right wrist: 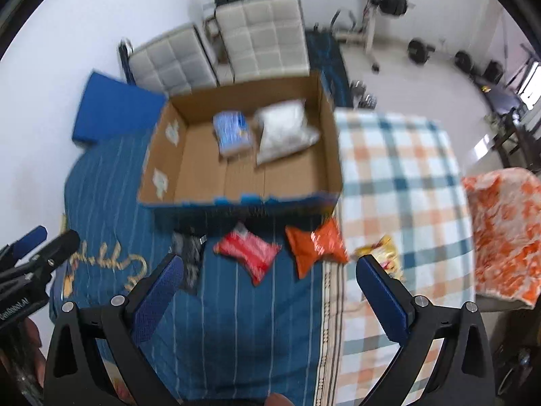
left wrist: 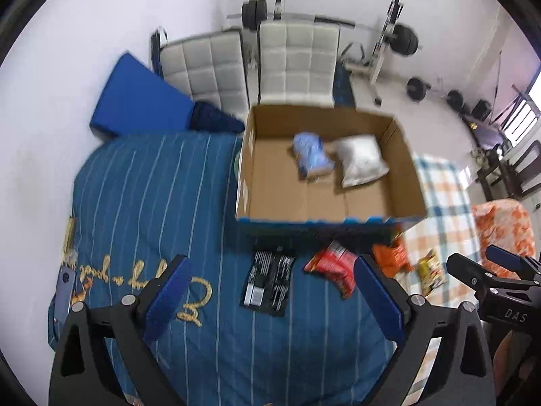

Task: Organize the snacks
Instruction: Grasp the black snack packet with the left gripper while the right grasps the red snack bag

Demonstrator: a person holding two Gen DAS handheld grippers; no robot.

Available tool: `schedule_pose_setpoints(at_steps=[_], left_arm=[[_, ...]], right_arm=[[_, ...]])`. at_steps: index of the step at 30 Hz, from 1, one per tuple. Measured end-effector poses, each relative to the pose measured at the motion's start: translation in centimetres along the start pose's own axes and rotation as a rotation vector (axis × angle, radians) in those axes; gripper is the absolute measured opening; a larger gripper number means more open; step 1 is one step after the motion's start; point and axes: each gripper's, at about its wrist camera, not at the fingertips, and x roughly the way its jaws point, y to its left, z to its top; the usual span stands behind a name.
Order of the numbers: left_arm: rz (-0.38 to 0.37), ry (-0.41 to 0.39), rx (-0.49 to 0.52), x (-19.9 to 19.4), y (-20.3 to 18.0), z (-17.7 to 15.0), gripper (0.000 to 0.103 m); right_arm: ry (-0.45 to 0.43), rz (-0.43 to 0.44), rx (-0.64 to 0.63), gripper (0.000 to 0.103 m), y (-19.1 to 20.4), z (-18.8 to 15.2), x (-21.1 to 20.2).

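Two snack bags are already seen inside the cardboard box [right wrist: 159, 155]: a blue bag [right wrist: 232, 132] and a white puffy bag [right wrist: 285, 130], side by side at the far end. Four more packs lie on the bed, just in front of the near wall of the box. From left to right they are a black pack [left wrist: 268, 280], a red bag [right wrist: 248, 252], an orange bag [right wrist: 312, 245] and a yellow bag [right wrist: 385, 253].

The red bag is found ahead of the right gripper [right wrist: 267, 287], a little to the left of the middle, and it is the nearest to those jaws. Its long side runs slanted, from far left to near right. The orange bag is just to its right. The yellow bag is partly hidden behind the right finger.

The black pack is ahead of the left gripper [left wrist: 270, 294], between its jaws, with its long side pointing away.

Both sets of jaws are held wide apart and nothing is gripped.

The bags look crinkly, shiny and soft. The box is stiff brown card. The bed is covered with a striped blue blanket [right wrist: 236, 321] and a checked cloth [right wrist: 399, 176].
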Motion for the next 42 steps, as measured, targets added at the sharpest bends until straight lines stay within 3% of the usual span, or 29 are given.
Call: schedule_pose_setpoints(at_steps=[5,8,10,20,23,28,31,32,34,36,42], left_arm=[[0.02,0.129,0.004,6.5,0.5,-2.1,0.098],[0.012,0.22,-0.008,10.9,1.2,-3.4,0.098],[-0.007,0.283,-0.027,13.8,1.8,-4.4,0.098],[-0.044,0.448,-0.034,23.9,2.9,-6.4,0.098],[-0.049,0.49,-0.023,26.0,2.7,-6.5,0.098],[-0.057,0.509,0.014,27.6,1.6,-6.5,0.098],[-0.059,0.505,0.029,28.2,0.7,-6.4,0.095],[-0.048,0.496,0.031,28.3,0.6,-6.4,0.093],[-0.039,0.47,0.033,28.0,0.4,-6.3,0.069],[-0.021,0.437,0.039,27.2,0.3,-6.1,0.062],[-0.031,0.427,0.017,25.4,-0.1,-8.5,0.058]], right_arm=[[0.124,-0.008,-0.095,0.103,0.5,-0.5,8.0],[0.195,-0.042,-0.161,0.089,1.0,-0.5,12.9],[0.232,-0.04,-0.194,0.086,1.5,-0.3,15.7],[0.306,-0.031,-0.304,0.085,4.6,0.3,23.2],[0.331,-0.031,-0.288,0.074,4.4,0.1,24.7],[0.348,0.008,-0.169,0.057,2.2,-0.4,24.9],[0.373,-0.001,-0.085,0.053,0.6,-1.1,24.6],[0.386,-0.005,-0.062,0.052,0.2,-1.4,24.6],[0.415,0.0,-0.01,0.052,-0.7,-2.2,24.4],[0.441,-0.001,0.025,0.051,-1.5,-3.2,24.2],[0.483,-0.014,0.066,0.051,-2.9,-5.9,23.7]])
